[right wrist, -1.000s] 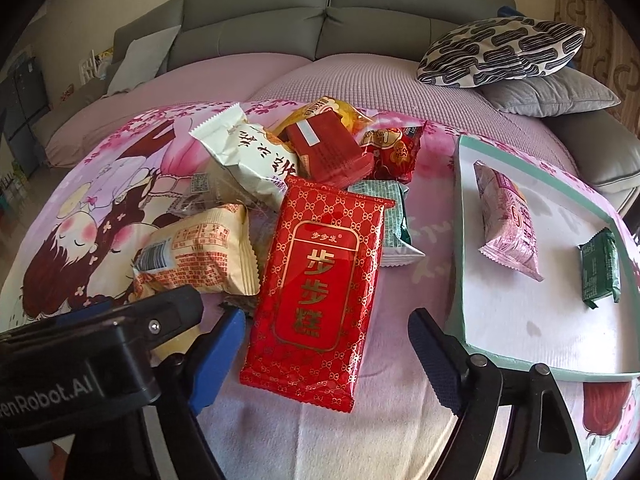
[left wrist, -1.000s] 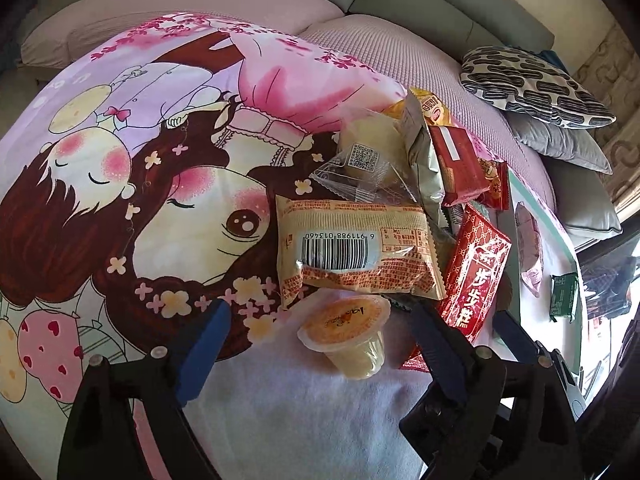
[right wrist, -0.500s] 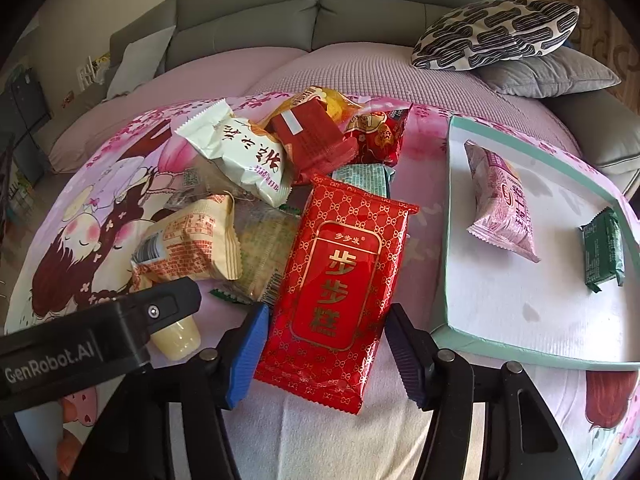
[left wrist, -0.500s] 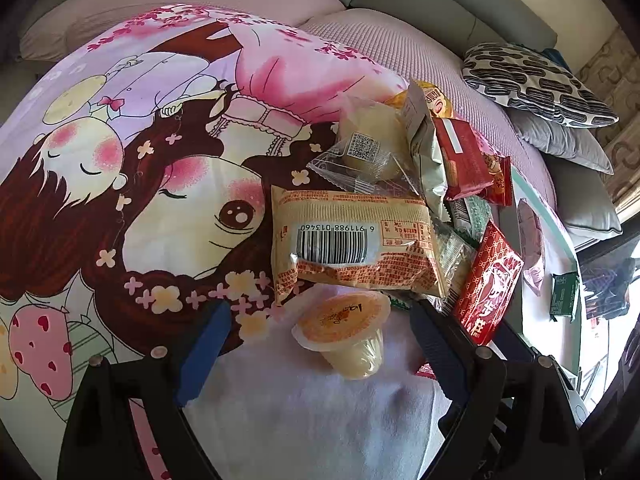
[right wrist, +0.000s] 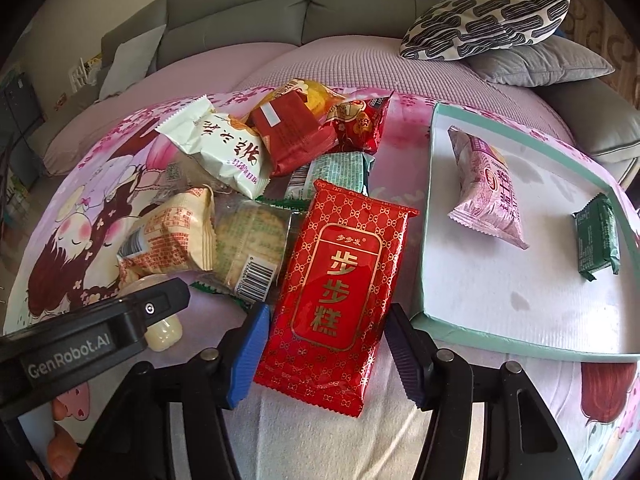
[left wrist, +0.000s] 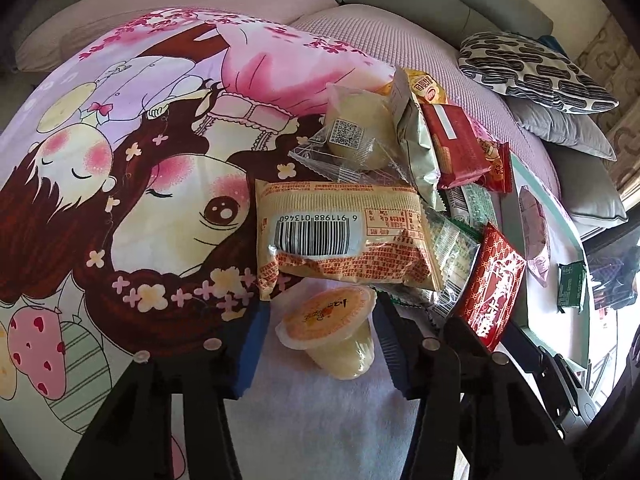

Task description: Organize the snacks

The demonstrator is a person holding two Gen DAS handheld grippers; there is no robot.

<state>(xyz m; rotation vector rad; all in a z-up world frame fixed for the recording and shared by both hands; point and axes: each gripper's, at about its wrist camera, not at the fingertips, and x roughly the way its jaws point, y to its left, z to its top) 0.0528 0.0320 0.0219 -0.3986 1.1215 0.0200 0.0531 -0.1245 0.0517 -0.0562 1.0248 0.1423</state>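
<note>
A pile of snack packets lies on a cartoon-print blanket. My left gripper (left wrist: 320, 344) is open, its blue pads on either side of a jelly cup (left wrist: 328, 330) lying tilted, with a small gap each side. Above it lies a beige bread packet (left wrist: 344, 236). My right gripper (right wrist: 324, 356) straddles the near end of a red cake packet (right wrist: 340, 276), pads at or near its edges; I cannot tell if they press it. The packet rests on the blanket. A teal-rimmed white tray (right wrist: 428, 208) holds a pink packet (right wrist: 488, 188) and a green packet (right wrist: 596, 236).
More packets sit behind: a white bag (right wrist: 224, 152), a dark red packet (right wrist: 292, 128), a cracker pack (right wrist: 248, 240). The left gripper's body (right wrist: 92, 340) lies left of the right gripper. A grey sofa with patterned cushion (right wrist: 484, 20) bounds the far side.
Both grippers have narrowed from wide open: the left around the jelly cup, the right around the red cake packet. Both moved slightly forward over the snacks.
</note>
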